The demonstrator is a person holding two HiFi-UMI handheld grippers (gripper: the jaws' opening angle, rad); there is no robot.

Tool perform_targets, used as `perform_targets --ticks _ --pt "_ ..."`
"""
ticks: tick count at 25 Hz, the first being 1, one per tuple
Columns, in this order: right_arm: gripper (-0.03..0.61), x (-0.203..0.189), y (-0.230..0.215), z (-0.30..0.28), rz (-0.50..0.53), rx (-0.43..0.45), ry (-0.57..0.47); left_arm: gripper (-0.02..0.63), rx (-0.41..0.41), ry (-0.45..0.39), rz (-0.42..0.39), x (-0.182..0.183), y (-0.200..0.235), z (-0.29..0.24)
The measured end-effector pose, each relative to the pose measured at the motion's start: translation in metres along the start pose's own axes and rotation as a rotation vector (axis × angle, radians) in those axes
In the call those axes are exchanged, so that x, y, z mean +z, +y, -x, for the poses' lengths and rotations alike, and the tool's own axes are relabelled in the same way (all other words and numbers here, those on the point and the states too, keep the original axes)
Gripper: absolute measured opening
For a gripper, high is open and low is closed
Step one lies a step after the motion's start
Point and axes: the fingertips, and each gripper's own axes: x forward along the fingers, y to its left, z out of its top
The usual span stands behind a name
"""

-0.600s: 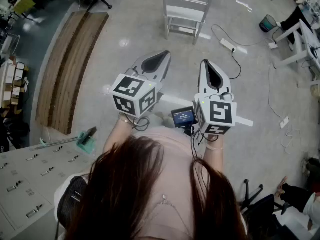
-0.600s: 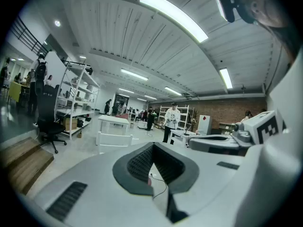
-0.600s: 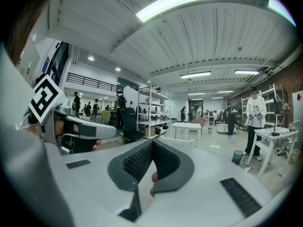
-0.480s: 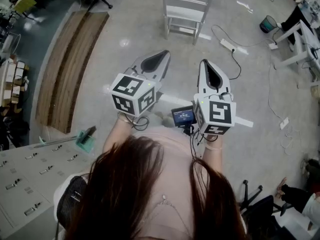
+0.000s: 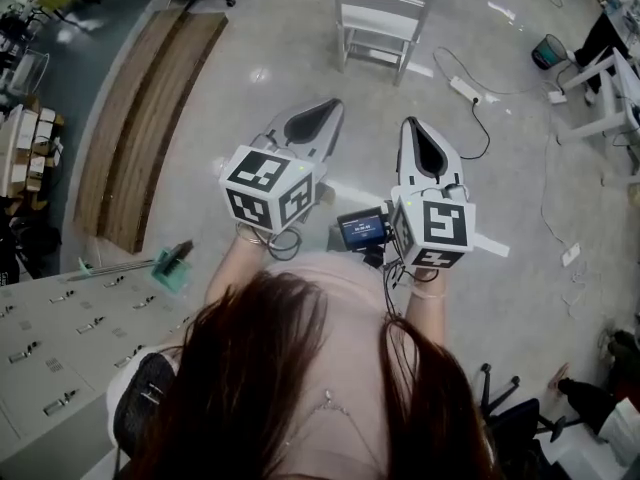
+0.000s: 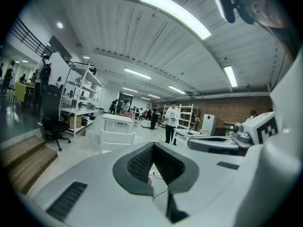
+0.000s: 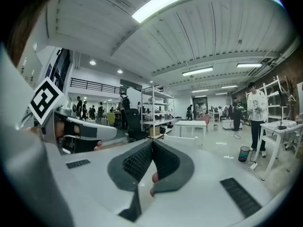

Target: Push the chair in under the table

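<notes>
No legible text, labels or numbers.

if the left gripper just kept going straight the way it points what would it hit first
Probably the chair: the shut left gripper aims at it across the floor. It tips slightly down, so it might meet the floor first; depth is unclear.

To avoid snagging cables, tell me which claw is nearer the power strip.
Right. The right claw sits just below-left of the power strip in the head view; the left claw lies farther left.
</notes>
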Motion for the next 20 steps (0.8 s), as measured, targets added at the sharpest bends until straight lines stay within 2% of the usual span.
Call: perform_targets --ticks 7,20 --pt "0.017 -0.005 -0.001 -0.044 0.011 -0.008 0.039 0.006 -0.014 0.021 0.008 0.002 0.038 -0.026" --pt "0.017 0.022 -0.020 -0.165 0.038 -0.075 0.041 0.006 -0.117 0.010 -0.017 0.050 0.127 -0.114"
